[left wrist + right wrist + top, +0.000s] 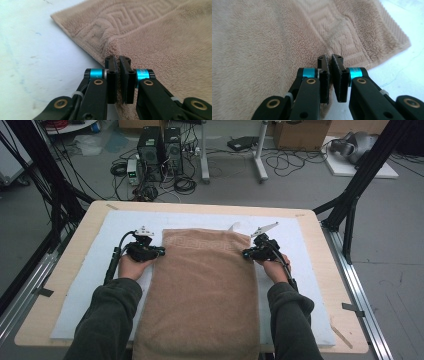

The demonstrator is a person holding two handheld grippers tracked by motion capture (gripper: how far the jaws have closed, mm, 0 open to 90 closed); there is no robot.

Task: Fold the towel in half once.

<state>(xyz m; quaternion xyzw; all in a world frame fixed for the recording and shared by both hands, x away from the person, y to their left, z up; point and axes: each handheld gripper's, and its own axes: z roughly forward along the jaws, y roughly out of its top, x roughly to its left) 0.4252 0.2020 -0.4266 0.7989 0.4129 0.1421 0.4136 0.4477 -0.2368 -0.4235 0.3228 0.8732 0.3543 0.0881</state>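
The worktop [70, 285] carries a white mat [310, 270] with the brown towel [200, 290] lying lengthwise, near end overhanging. Left hand-held gripper [161, 251] and right hand-held gripper [245, 253] each pinch a side edge near the far corners. Grasp step appears complete; next move likely calls for an even, simultaneous lift to fold.

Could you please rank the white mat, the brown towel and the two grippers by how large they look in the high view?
1. White mat
2. Brown towel
3. Left gripper and right gripper, each clamped on a towel edge: they look alike, so no ranking between them.
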